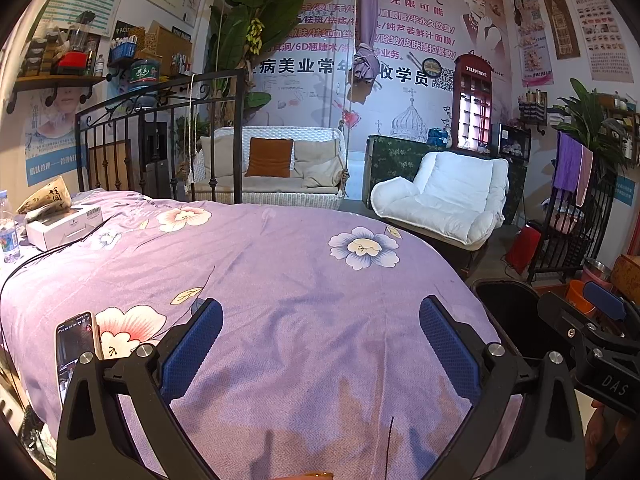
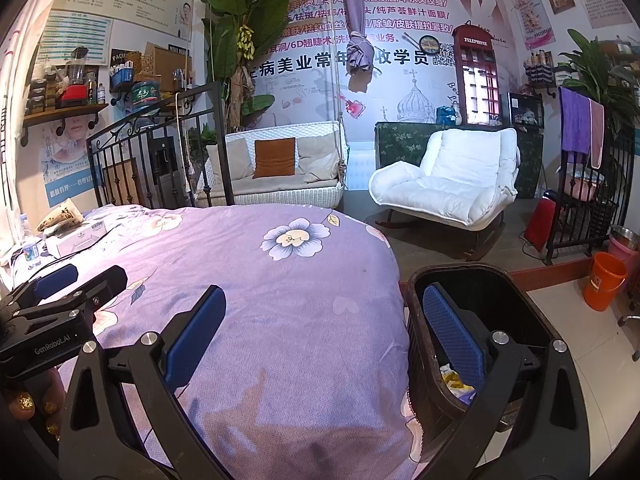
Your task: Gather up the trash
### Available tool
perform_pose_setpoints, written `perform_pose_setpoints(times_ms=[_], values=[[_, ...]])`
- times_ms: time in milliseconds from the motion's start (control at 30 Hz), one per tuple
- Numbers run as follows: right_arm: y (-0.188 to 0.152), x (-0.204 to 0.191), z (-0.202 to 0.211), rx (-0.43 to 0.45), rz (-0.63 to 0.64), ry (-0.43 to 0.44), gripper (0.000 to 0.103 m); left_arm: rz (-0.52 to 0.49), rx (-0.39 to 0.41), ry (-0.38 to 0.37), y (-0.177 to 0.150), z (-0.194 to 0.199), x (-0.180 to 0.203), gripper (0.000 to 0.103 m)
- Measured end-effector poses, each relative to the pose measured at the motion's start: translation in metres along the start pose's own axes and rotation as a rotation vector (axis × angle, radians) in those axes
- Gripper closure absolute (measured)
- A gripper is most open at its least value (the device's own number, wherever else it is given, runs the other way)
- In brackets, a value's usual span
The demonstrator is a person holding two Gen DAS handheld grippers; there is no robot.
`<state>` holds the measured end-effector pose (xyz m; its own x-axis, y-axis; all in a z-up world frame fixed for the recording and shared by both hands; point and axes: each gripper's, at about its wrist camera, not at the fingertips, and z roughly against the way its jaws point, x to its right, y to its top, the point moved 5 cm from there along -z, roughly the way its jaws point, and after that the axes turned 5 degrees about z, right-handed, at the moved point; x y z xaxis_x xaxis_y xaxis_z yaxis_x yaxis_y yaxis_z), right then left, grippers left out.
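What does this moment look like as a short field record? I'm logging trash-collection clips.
surface: purple floral bedspread
bin: black plastic trash bin beside the bed's right edge, scraps inside
left gripper: open, empty, over the bedspread
right gripper: open, empty, one finger over the bin
far left of bed: white cardboard box, clear plastic water bottle
near left: smartphone, screen lit

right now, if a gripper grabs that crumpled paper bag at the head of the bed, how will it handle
The paper bag looks creased and slack, so it will likely crush and flop rather than hold its shape. It seems light. It leans on the white box, which may shift.
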<state>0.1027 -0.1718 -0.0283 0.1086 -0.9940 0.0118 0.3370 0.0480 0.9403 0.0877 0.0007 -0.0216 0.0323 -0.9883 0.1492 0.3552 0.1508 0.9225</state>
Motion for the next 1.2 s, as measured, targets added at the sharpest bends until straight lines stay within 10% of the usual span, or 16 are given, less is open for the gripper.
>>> perform_pose_setpoints(times_ms=[1200], values=[[-0.0005, -0.0008, 0.0002, -0.002, -0.002, 0.001, 0.005, -0.001, -0.002, 0.000, 0.0008, 0.0011, 0.0007, 0.005]])
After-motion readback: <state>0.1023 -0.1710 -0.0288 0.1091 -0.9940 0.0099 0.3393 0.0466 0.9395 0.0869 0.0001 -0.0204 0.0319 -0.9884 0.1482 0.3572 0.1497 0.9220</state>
